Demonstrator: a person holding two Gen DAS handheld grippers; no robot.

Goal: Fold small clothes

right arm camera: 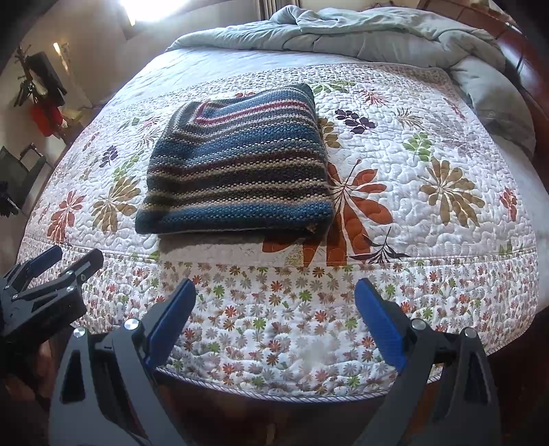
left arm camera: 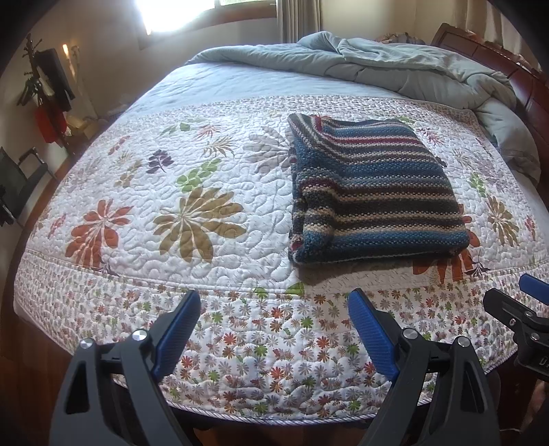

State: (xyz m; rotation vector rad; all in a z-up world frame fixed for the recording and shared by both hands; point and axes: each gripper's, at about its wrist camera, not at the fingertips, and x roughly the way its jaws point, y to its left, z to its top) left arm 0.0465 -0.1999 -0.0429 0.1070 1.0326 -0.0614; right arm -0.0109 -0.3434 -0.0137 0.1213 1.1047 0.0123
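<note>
A striped knitted garment (left arm camera: 370, 192) in blue, grey, cream and red lies folded into a neat rectangle on the flowered quilt (left arm camera: 192, 212). In the right wrist view the same garment (right arm camera: 236, 164) sits left of centre. My left gripper (left arm camera: 274, 298) hangs open over the quilt's near border, short of the garment, with nothing between its blue pads. My right gripper (right arm camera: 274, 288) is open too, over the same border, and holds nothing. Each gripper shows at the edge of the other's view: the right gripper (left arm camera: 507, 295), the left gripper (right arm camera: 73, 255).
A rumpled grey-blue duvet (left arm camera: 394, 65) is heaped at the head of the bed by the dark wooden headboard (left arm camera: 528, 85). A coat stand with clothes (left arm camera: 48, 89) and a black chair (left arm camera: 20, 182) stand on the floor at the left. A bright window (left arm camera: 171, 13) is behind.
</note>
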